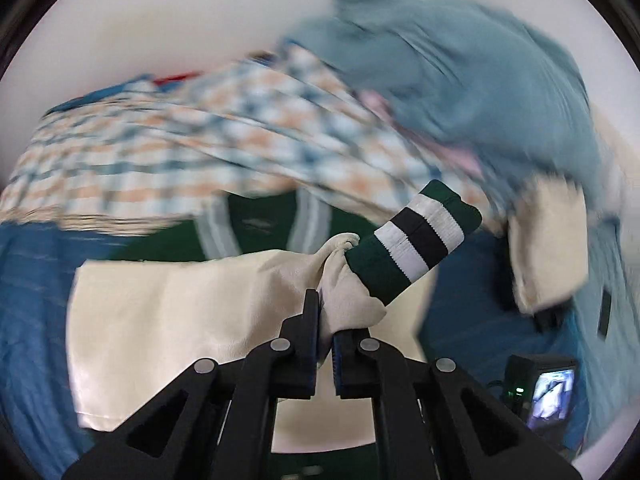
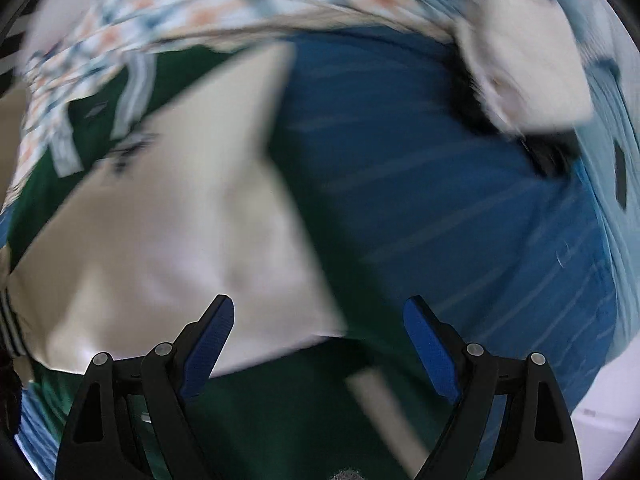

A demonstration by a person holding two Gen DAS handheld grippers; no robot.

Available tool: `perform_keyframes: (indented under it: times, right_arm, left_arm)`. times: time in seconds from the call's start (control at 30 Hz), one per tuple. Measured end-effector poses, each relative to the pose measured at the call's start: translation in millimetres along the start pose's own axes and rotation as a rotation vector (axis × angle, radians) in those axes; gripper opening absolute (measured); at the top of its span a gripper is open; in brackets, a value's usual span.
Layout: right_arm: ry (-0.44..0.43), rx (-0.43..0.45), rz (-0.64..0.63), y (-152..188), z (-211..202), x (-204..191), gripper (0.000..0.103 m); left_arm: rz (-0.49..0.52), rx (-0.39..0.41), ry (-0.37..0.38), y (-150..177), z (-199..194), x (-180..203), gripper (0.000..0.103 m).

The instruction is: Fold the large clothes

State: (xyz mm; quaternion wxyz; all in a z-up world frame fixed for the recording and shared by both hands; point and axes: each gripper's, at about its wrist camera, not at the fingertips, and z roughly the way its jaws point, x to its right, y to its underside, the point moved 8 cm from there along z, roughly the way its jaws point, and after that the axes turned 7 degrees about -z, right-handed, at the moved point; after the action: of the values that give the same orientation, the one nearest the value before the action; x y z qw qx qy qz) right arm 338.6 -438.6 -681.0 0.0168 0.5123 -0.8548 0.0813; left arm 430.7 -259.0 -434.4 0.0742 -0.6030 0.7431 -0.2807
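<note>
Jaws of the left gripper [image 1: 325, 320] clamped tight on a bunched fold of cream sleeve [image 1: 344, 280], soft and matte, just below its ribbed cuff [image 1: 420, 236]. Cuff knitted, dark green with 2 white bands and 1 black band, jutting up and to the right. Jaws of the right gripper [image 2: 318, 320] spread wide, gripping nothing, blue ridged pads [image 2: 430, 354] showing on black plastic arms.

Under both: the jacket [image 2: 180, 240], a green body with broad cream sleeves, spread over a blue cloth [image 2: 440, 220] marked with faint pale stripes. Smooth, slightly glossy sheen on the cream panel in the left wrist view. Green front with 2 grey-white trim bands [image 1: 308, 216] running down beside the opening. Small dark lettering on the cream in the right wrist view, too blurred to read.

Behind: a heap of other clothes, namely a checked shirt [image 1: 200, 140] in orange, blue and white, a dusty-blue garment [image 1: 460, 80] piled on top, and a cream fleecy piece [image 1: 548, 248] with a dark edge. All of it smeared by motion, edges hard to trace. At lower right of the left wrist view, a small black device with a lit screen [image 1: 552, 396], partly cut off. Lower hem of the jacket hidden by the gripper arms.
</note>
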Motion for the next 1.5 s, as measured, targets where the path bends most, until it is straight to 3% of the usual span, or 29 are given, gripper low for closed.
perform_keyframes:
  times: [0.1,0.2,0.23,0.3,0.43,0.5,0.53,0.57,0.6,0.63,0.73,0.83,0.93,0.97,1.0,1.03,1.13,1.2,1.23,1.3,1.37,1.43,1.5]
  right_arm:
    - [-0.038,-0.035,0.047,14,14,39,0.088]
    - [-0.091,-0.068,0.078,26,21,65,0.088]
    - [-0.119,-0.078,0.090,29,22,72,0.088]
    - [-0.163,-0.082,0.122,29,18,83,0.088]
    - [-0.284,-0.034,0.191,17,-3,91,0.087]
    - [-0.370,-0.009,0.211,3,-16,85,0.087]
    - [-0.410,-0.004,0.213,-5,-21,80,0.087]
    - [-0.459,-0.001,0.217,-14,-24,73,0.087]
    - [-0.496,0.000,0.218,-22,-26,67,0.087]
    - [-0.538,-0.001,0.219,-31,-27,59,0.087]
    - [-0.594,-0.036,0.195,-52,-18,31,0.088]
    - [-0.562,-0.102,0.100,-68,8,0,0.088]
    - [-0.606,-0.196,0.018,-61,26,-42,0.087]
    - [-0.599,-0.188,-0.022,-63,27,-55,0.085]
    - [-0.539,-0.160,-0.061,-62,28,-61,0.056]
    - [-0.442,-0.125,-0.101,-62,29,-62,0.013]
    - [-0.386,-0.052,-0.015,-74,20,-48,0.010]
    - [-0.307,-0.018,-0.001,-83,23,-31,0.009]
    - [-0.289,-0.034,-0.021,-85,30,-27,0.010]
    - [-0.353,-0.123,-0.025,-80,43,-26,0.012]
    - [-0.351,-0.110,-0.008,-74,34,-9,0.020]
    - [-0.307,-0.075,-0.039,-63,18,6,0.034]
    - [-0.260,-0.070,-0.114,-43,9,18,0.036]
  left_arm:
    - [0.057,-0.130,-0.015,37,52,36,0.005]
    - [0.098,-0.193,-0.070,65,81,41,0.008]
    - [0.108,-0.200,-0.082,70,83,41,0.009]
    - [0.102,-0.206,-0.076,75,84,41,0.023]
    - [0.038,-0.215,-0.024,82,85,30,0.033]
    - [0.013,-0.227,-0.026,88,89,23,0.049]
    - [0.006,-0.229,-0.029,92,89,19,0.050]
    - [-0.002,-0.232,-0.043,97,89,13,0.061]
    - [-0.011,-0.237,-0.074,102,89,6,0.083]
    - [-0.018,-0.243,-0.088,105,88,0,0.090]
    - [-0.056,-0.245,-0.091,117,79,-18,0.094]
    - [-0.075,-0.226,-0.104,128,60,-33,0.094]
    - [-0.102,-0.225,-0.144,143,37,-57,0.094]
    - [-0.110,-0.226,-0.167,151,24,-68,0.094]
    - [-0.116,-0.226,-0.178,156,15,-77,0.094]
    - [-0.119,-0.225,-0.199,160,6,-88,0.094]
    - [-0.122,-0.206,-0.318,160,-20,-130,0.094]
    - [-0.155,-0.163,-0.413,143,-33,-167,0.094]
    - [-0.171,-0.142,-0.439,134,-35,-182,0.094]
    - [-0.186,-0.122,-0.505,120,-32,-209,0.094]
    - [-0.194,-0.110,-0.558,115,-34,-232,0.094]
    - [-0.193,-0.100,-0.594,121,-40,-248,0.094]
    - [-0.173,-0.135,-0.632,145,-41,-256,0.094]
